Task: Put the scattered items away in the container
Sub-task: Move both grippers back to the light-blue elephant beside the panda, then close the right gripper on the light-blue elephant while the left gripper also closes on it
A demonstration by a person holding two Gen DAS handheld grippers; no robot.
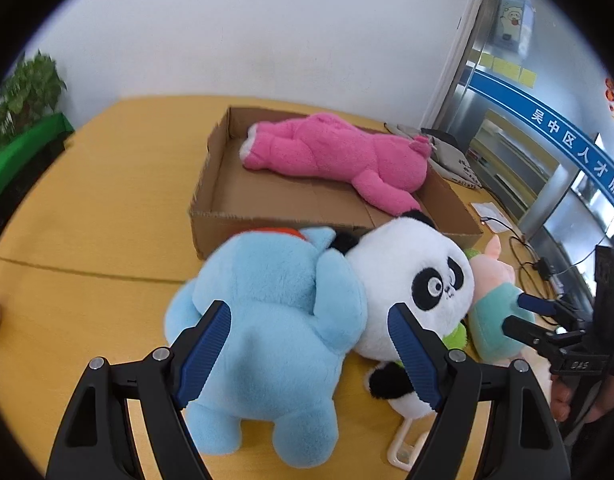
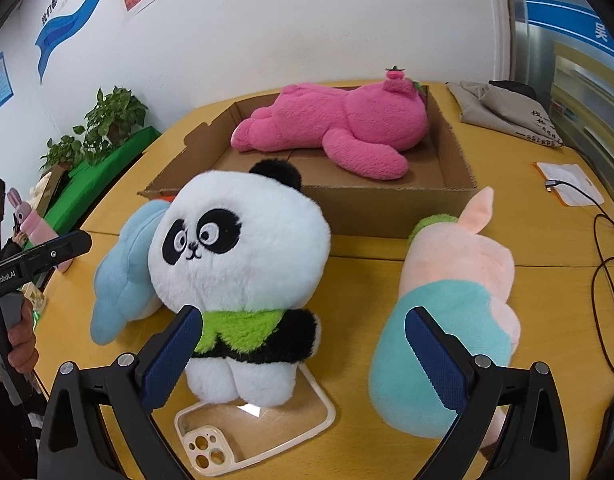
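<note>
A shallow cardboard box (image 1: 211, 216) (image 2: 387, 204) stands at the back of the yellow table with a pink plush (image 1: 331, 160) (image 2: 339, 128) lying in it. In front of it lie a light blue plush (image 1: 267, 328) (image 2: 123, 280), a panda plush (image 1: 411, 288) (image 2: 243, 264) and a pink-and-teal plush (image 1: 495, 312) (image 2: 451, 300). My left gripper (image 1: 311, 352) is open, its fingers on either side of the blue plush. My right gripper (image 2: 303, 356) is open between the panda and the pink-and-teal plush; it also shows in the left wrist view (image 1: 519, 312).
A clear phone case (image 2: 251, 432) lies under the panda. Black cables (image 2: 603, 264), a white card (image 2: 571, 184) and a grey bag (image 2: 507, 112) sit at the right. Potted plants (image 2: 107, 120) stand at the left beyond the table edge.
</note>
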